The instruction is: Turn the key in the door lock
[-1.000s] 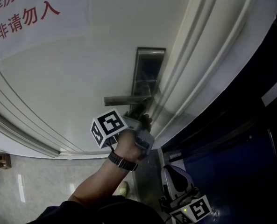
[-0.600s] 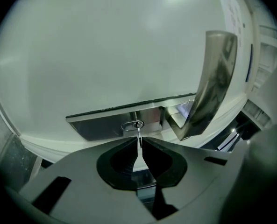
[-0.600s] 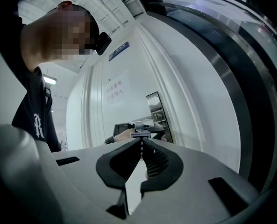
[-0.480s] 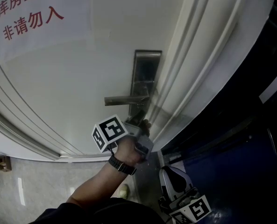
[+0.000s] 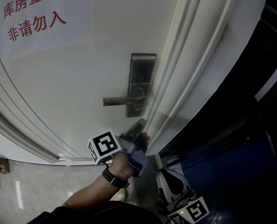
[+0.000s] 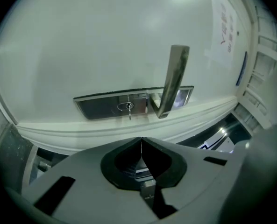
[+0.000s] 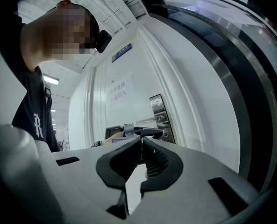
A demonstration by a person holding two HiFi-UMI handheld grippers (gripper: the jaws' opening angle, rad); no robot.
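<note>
Left gripper is now drawn back to 6 o'clock of the lock, jaws together and empty. The key remains inserted, so turning seems finished. Right gripper idles, pinched closed on nothing.

Against the dark lock plate, the key is too small to find from the head view and is only a thin sliver in the left gripper view. Just below the plate, the left hand-held gripper has its jaw tips lost in shadow from above. Further below and right of the plate, the right hand-held gripper is cut off by the bottom edge. Up-left of the plate, the red-lettered notice runs off the top edge.
</note>
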